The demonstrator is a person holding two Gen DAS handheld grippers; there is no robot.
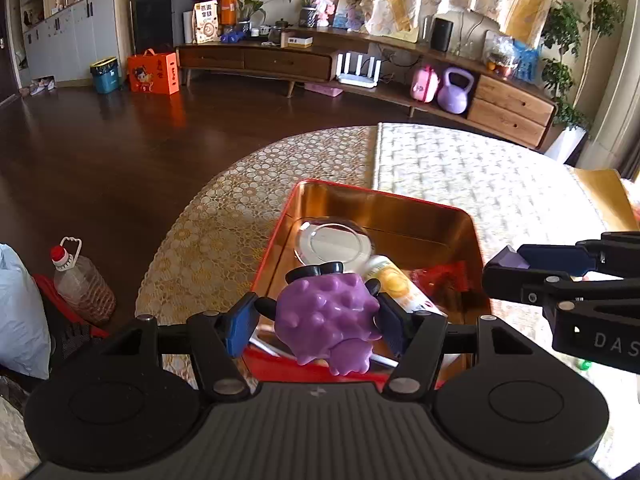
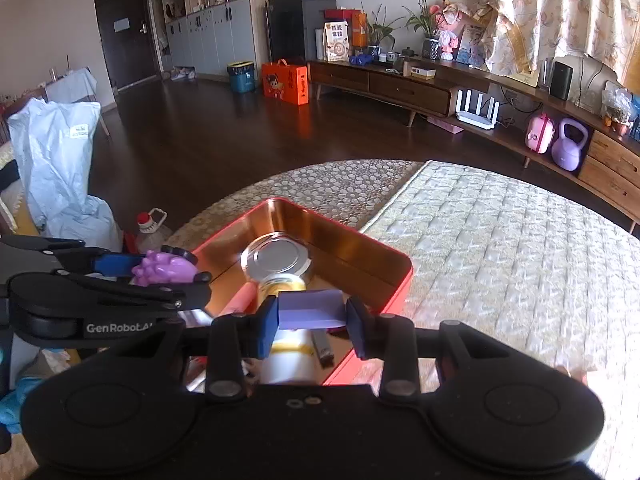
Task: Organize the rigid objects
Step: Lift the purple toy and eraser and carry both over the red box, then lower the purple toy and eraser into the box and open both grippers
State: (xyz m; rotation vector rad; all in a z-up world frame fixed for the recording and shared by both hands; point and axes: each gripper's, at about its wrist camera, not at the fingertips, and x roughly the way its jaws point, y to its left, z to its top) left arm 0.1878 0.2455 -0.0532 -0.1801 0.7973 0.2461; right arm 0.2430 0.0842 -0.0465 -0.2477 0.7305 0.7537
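Observation:
A red tin box point(image 1: 472, 236) with a gold inside stands on the table; it also shows in the right wrist view point(image 2: 400, 264). In it lie a round metal lid point(image 1: 334, 245) point(image 2: 278, 258), a yellow-and-white tube point(image 1: 396, 284) point(image 2: 286, 344) and a red packet point(image 1: 440, 280). My left gripper point(image 1: 316, 318) is shut on a purple spiky toy point(image 1: 328, 316) over the box's near edge; the toy also shows in the right wrist view point(image 2: 164, 268). My right gripper point(image 2: 312, 314) is shut on a pale purple block point(image 2: 310, 308) above the box; the block also shows in the left wrist view point(image 1: 508, 258).
The round table point(image 1: 224, 216) has a lace cover and a quilted white mat point(image 2: 500, 248). Beside the table on the floor stand a plastic jug point(image 1: 82, 282) and a grey bag point(image 2: 60, 160). A long wooden cabinet point(image 1: 360, 60) runs along the far wall.

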